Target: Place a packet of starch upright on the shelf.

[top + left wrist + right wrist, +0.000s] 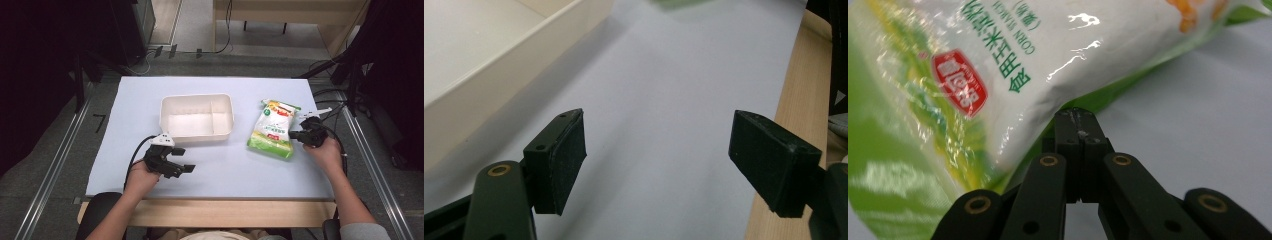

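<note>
A white and green bag of corn starch (272,129) lies flat on the white table sheet, right of centre. My right gripper (294,134) is at the bag's right edge with its jaws shut together. In the right gripper view the closed tips (1079,120) sit against the green edge of the bag (998,60), and nothing shows between them. A cream two-compartment tray (197,102) stands at the middle of the sheet, with nothing in it. My left gripper (184,159) rests near the front, just below the tray's left corner, jaws wide open (656,135) over bare sheet.
The white sheet (225,170) covers the table, and a wooden strip (235,210) runs along its front edge. Metal rails flank the table on both sides, and cables lie at the back right. In the left gripper view the tray's wall (499,65) is close at the upper left.
</note>
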Demonstrator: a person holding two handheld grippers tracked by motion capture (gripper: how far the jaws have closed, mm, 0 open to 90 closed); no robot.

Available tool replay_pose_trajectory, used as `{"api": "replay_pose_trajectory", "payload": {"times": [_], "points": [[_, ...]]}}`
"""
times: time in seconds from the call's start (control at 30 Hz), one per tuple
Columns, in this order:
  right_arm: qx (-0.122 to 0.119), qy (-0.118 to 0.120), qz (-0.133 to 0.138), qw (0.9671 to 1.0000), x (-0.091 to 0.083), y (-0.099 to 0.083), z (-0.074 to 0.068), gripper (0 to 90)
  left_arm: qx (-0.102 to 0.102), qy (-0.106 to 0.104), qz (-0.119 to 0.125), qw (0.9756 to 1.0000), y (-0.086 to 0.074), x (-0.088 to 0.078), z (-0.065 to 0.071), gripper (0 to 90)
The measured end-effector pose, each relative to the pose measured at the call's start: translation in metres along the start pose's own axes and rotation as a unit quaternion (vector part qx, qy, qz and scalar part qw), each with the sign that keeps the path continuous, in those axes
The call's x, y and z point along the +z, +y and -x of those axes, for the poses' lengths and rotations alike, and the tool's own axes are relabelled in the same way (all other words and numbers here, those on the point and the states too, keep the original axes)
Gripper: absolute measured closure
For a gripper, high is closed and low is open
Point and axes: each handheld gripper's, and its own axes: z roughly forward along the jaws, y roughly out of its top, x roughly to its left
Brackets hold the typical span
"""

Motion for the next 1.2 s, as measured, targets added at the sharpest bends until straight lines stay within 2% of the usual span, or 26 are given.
{"api": "replay_pose_trajectory", "payload": {"times": [0.13,0.33,0.4,0.5,0.53,0.6,0.67,0.8,0.97,1.03,1.13,1.2], "points": [[-0.023,0.017,-0.002,0.9996,0.005,0.005,-0.018,90.0,0.000,0.000,-0.002,1.0000,0.000,0.000,0.000,23.5],[-0.039,0.039,-0.004,0.9985,0.012,0.010,-0.035,90.0,0.000,0.000,-0.001,1.0000,0.000,0.000,0.000,23.5],[-0.045,0.054,-0.008,0.9975,0.016,0.014,-0.044,90.0,-0.001,0.000,0.000,1.0000,0.000,0.000,0.000,23.5],[-0.057,0.049,-0.008,0.9971,0.015,0.018,-0.047,90.0,-0.001,0.000,0.001,1.0000,0.000,-0.001,0.000,23.5],[-0.046,0.052,0.009,0.9975,0.006,0.022,-0.044,90.0,-0.002,-0.002,0.002,1.0000,0.000,-0.001,-0.001,23.5],[-0.038,0.035,0.030,0.9982,-0.004,0.027,-0.037,90.0,-0.002,0.000,0.002,1.0000,-0.001,0.000,-0.001,23.5],[-0.033,0.028,0.036,0.9984,-0.008,0.030,-0.033,90.0,-0.001,0.000,0.000,1.0000,0.000,0.000,-0.001,23.5],[-0.002,-0.004,0.045,0.9990,-0.014,0.037,-0.011,90.0,0.001,-0.006,0.004,1.0000,0.000,0.001,0.001,23.5],[0.035,-0.048,0.051,0.9969,-0.013,0.047,0.017,90.0,0.003,-0.003,0.002,1.0000,0.000,0.002,0.002,23.5],[0.050,-0.057,0.054,0.9956,-0.010,0.051,0.029,90.0,0.002,-0.004,0.004,1.0000,0.000,0.002,0.001,23.5],[0.079,-0.058,0.055,0.9937,0.000,0.054,0.044,90.0,0.003,-0.003,0.003,1.0000,0.000,0.002,0.001,23.5],[0.086,-0.077,0.049,0.9921,0.012,0.054,0.054,90.0,0.003,-0.003,0.003,1.0000,0.000,0.002,0.001,23.5]]}}
